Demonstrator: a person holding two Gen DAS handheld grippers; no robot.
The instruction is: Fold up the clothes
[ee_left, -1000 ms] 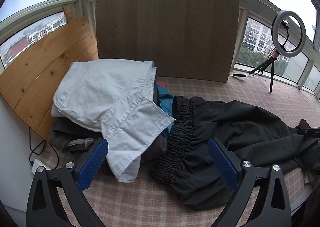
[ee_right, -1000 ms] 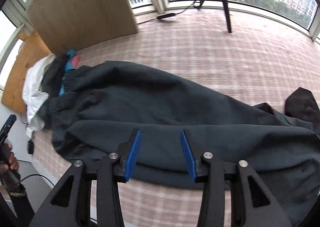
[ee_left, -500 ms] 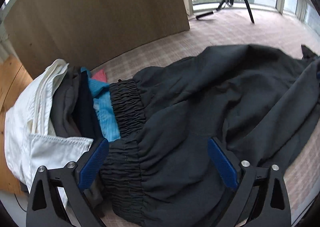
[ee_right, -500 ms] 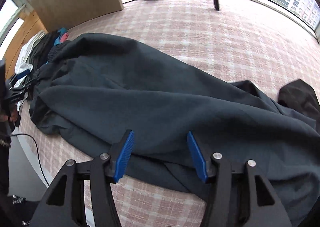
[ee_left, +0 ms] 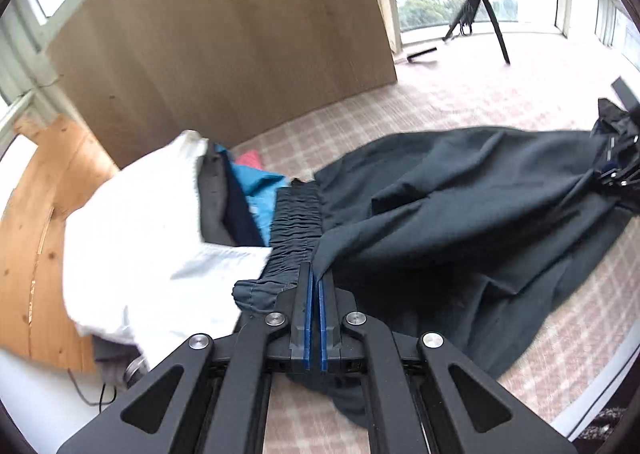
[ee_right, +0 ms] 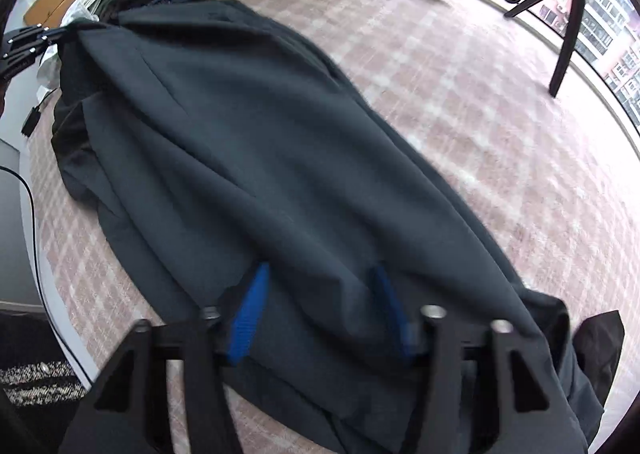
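1. Pinching waistband (ee_left: 298, 221) of dark trousers (ee_left: 460, 221) in my left gripper (ee_left: 314, 282), blue pads fully together on the gathered edge
2. My right gripper (ee_right: 322, 290) is at the leg end, jaws closing, pads seen apart with trouser cloth between them; view blurred
3. Trousers lie lengthwise on checked cover (ee_left: 440, 105)
4. Clothes pile (ee_left: 132, 234), white garment on top, just beside waistband
5. Wooden board (ee_left: 224, 53) and tripod (ee_left: 484, 5) behind
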